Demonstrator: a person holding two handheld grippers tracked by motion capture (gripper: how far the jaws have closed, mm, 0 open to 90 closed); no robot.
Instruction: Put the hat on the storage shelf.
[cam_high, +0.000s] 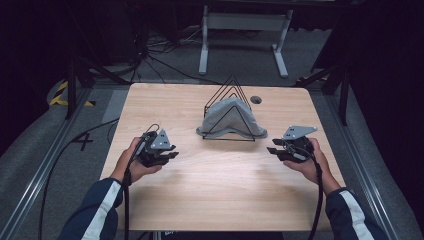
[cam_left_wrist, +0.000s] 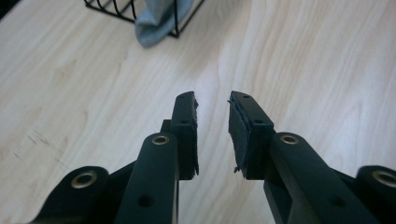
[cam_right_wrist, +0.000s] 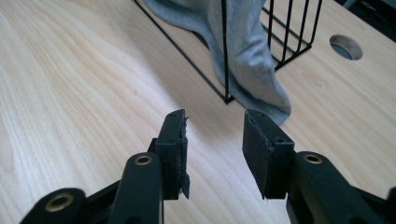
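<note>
A black wire rack (cam_high: 231, 85) with triangular dividers stands at the middle back of the wooden table (cam_high: 215, 195). A grey cloth (cam_high: 227, 119) lies draped inside it and spills past its base. My left gripper (cam_high: 173, 152) hovers at the rack's front left, pointing right, jaws open and empty. My right gripper (cam_high: 272, 150) sits at the rack's front right, pointing left, also open with nothing between its jaws. In the left gripper view my gripper (cam_left_wrist: 212, 99) faces bare wood, the cloth (cam_left_wrist: 156, 23) far ahead. In the right gripper view my gripper (cam_right_wrist: 215, 116) is just short of the cloth's corner (cam_right_wrist: 261, 88) and the rack (cam_right_wrist: 225, 56).
A round cable hole (cam_high: 256, 99) lies in the tabletop behind the rack's right side, also seen as a hole (cam_right_wrist: 346, 46) in the right gripper view. A white metal stand (cam_high: 245, 22) and loose cables (cam_high: 165, 65) sit on the floor beyond the table.
</note>
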